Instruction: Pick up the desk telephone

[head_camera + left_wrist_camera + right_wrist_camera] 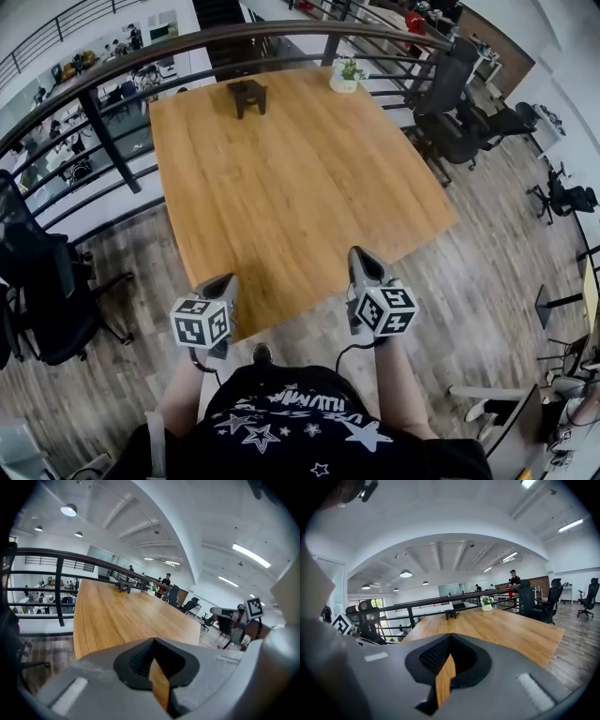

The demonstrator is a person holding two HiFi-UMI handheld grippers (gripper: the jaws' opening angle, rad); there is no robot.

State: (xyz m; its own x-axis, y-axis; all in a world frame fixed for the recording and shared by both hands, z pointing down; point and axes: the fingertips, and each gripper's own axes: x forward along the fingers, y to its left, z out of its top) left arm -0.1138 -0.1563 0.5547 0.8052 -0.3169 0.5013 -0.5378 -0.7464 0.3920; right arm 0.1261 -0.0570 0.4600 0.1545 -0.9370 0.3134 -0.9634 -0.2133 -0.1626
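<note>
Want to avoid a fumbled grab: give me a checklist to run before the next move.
1. Left hand-held gripper open: not ok, jaws shut, empty.
2. Right hand-held gripper open: not ok, jaws shut, empty.
3. Desk telephone in sight: ok, dark shape at the far end of the table.
4. Desk telephone close enough: not ok, both grippers at the near edge.
5. Potted plant apart from it: ok.

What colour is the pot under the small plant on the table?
The pot is white, clearest in the head view.
</note>
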